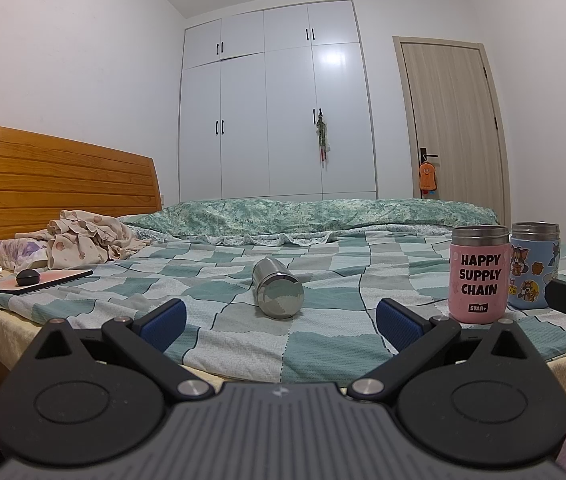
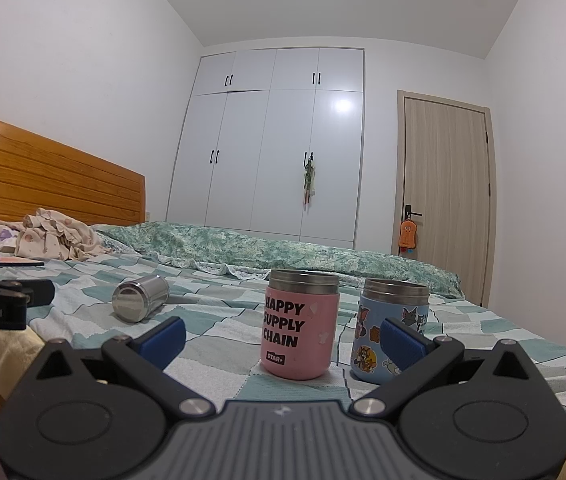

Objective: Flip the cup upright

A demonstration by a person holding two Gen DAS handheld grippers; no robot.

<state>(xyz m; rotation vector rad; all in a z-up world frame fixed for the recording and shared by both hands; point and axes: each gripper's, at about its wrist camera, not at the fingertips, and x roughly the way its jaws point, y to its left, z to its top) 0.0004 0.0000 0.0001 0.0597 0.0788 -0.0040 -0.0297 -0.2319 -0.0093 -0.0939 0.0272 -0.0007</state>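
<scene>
Bed (image 1: 243,336), checked green sheet. Steel cup (image 1: 278,293) on side, centre. Pink cup (image 1: 479,276) and blue cup (image 1: 533,266) upright, right. Far left: crumpled clothes (image 1: 83,244), tablet (image 1: 37,280). Far edge: quilt (image 1: 303,212).

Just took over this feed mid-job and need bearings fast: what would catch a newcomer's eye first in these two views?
The pink cup lettered HAPPY SUPPLY CHAIN stands upright on the checked bedspread, with a blue cartoon cup upright just to its right. Left of them a bare steel cup lies on its side, its base facing the cameras. Both the left gripper and right gripper are open and hold nothing, short of the cups.
</scene>
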